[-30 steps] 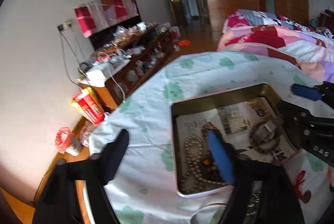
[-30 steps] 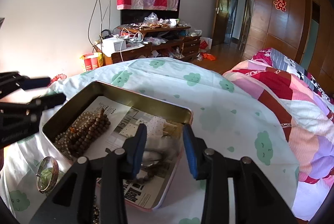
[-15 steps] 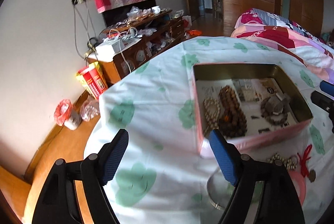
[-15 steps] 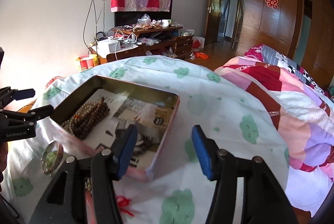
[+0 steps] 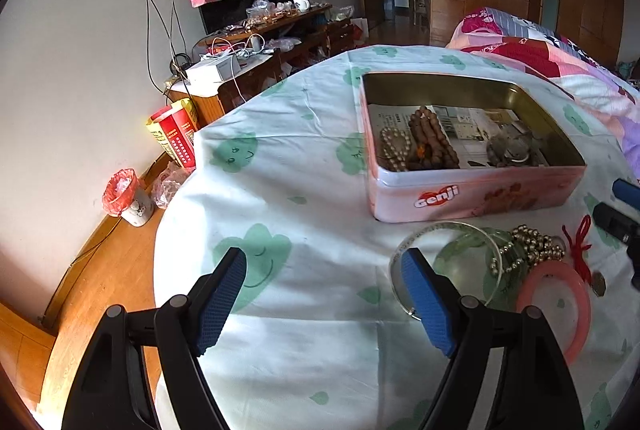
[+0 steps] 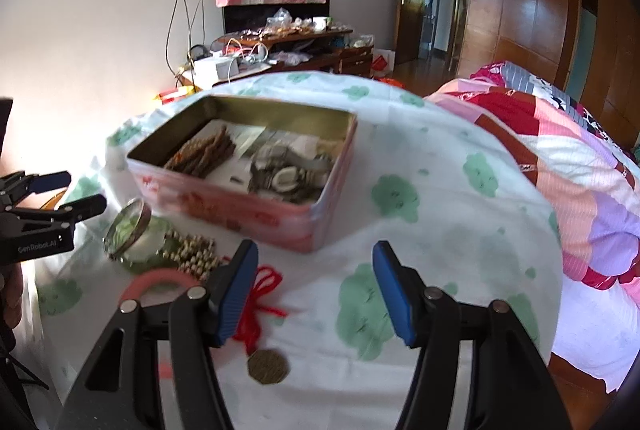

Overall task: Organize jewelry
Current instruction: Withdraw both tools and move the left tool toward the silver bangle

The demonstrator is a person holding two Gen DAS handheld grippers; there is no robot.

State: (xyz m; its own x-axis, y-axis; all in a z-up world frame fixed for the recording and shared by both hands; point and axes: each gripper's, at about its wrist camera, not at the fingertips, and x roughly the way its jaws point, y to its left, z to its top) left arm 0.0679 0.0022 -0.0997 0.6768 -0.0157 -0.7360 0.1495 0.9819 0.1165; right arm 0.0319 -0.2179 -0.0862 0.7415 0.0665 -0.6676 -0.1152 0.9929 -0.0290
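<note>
A pink tin (image 5: 472, 197) (image 6: 280, 226) sits on the cloth-covered table and holds brown wooden beads (image 5: 432, 141), a pearl strand (image 5: 394, 147) and a grey bracelet (image 5: 512, 149) (image 6: 288, 177). In front of it lie a clear bangle (image 5: 444, 230), a metal bead chain (image 5: 528, 246) (image 6: 192, 254), a pink ring (image 5: 556, 298) and a red cord with a coin (image 6: 268, 366). My left gripper (image 5: 324, 302) hangs open over bare cloth, left of the bangle. My right gripper (image 6: 316, 290) has its jaws opening over the cloth with nothing between them.
A bed with a patchwork quilt (image 6: 560, 157) lies to the right. A cluttered wooden TV stand (image 5: 276, 41) stands against the far wall. A red box (image 5: 176, 137) and a small bin (image 5: 128, 197) sit on the floor by the wall.
Both grippers have drawn back from the tin and sunk toward the near table edge. The right jaws have widened, leaving the grey bracelet in the tin.
</note>
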